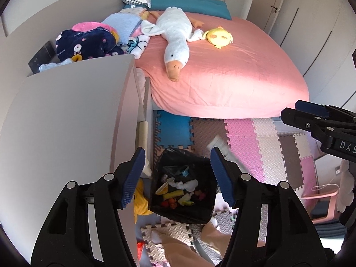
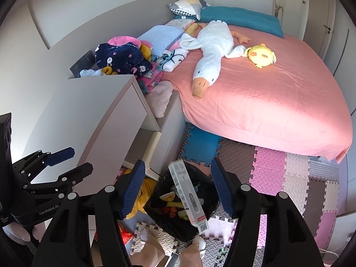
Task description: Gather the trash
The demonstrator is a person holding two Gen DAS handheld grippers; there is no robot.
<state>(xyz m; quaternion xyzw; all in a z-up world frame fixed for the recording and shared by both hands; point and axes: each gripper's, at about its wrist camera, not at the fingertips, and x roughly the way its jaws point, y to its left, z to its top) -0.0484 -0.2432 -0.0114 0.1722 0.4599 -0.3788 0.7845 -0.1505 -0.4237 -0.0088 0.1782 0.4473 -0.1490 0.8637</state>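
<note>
Right gripper (image 2: 178, 189) jaws apart, box (image 2: 189, 197) loose between them above bin (image 2: 213, 202) for disposal; left gripper (image 1: 176, 175) jaws apart, empty.

A glossy black plastic liner is seen in the trash bin (image 2: 207, 222). The slim box (image 2: 188, 197) appears to be smooth printed cardboard. Textured foam makes up the floor mats (image 2: 267, 169). Matt pink cloth covers the bed (image 2: 278, 102); the goose toy (image 2: 211, 51) is plush.
</note>
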